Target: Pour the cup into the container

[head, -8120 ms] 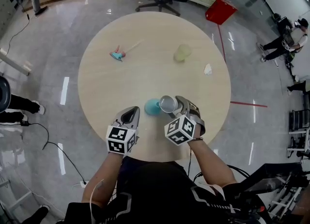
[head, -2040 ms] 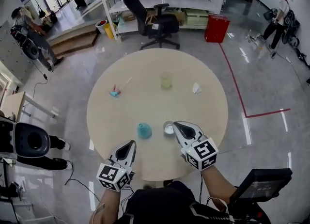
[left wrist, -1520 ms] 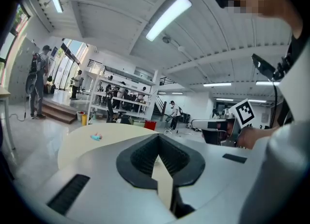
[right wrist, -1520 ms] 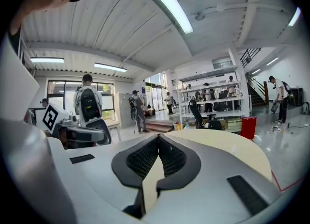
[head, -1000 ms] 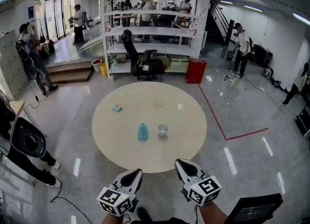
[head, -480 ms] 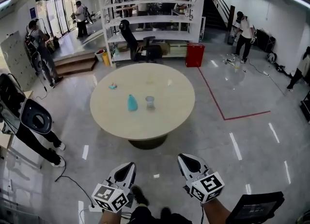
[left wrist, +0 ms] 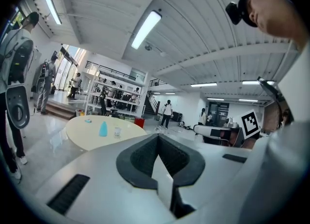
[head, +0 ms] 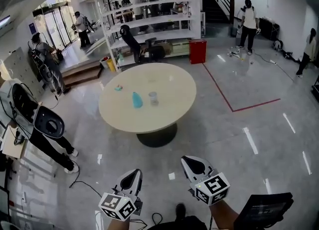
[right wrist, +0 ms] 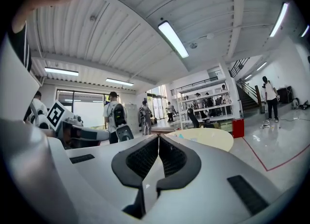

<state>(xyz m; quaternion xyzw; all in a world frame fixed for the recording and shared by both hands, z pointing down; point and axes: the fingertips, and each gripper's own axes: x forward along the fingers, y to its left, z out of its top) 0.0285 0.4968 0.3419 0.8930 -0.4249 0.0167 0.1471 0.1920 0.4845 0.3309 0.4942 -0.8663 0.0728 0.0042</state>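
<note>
The round beige table (head: 164, 112) stands well ahead of me across the floor. On it are a blue container (head: 136, 99) and, just to its right, a clear cup (head: 153, 98), both upright. My left gripper (head: 133, 173) and right gripper (head: 188, 161) hang over bare floor low in the head view, far from the table, both shut with nothing in them. The left gripper view shows its shut tips (left wrist: 158, 137) with the table (left wrist: 87, 136), container (left wrist: 103, 129) and cup (left wrist: 117, 131) small in the distance. In the right gripper view the shut tips (right wrist: 158, 138) partly hide the table (right wrist: 213, 139).
A small teal thing (head: 118, 88) lies at the table's far left. Behind it are a black office chair (head: 142, 45), white shelves (head: 149, 17) and a red bin (head: 198, 51). Several people stand around. Black-and-white equipment (head: 40, 119) is at my left, cables (head: 84, 186) cross the floor.
I have drawn back from the table: it sits farther off and higher in the head view, with more floor before me. Both grippers stay shut and empty, low in the view.
</note>
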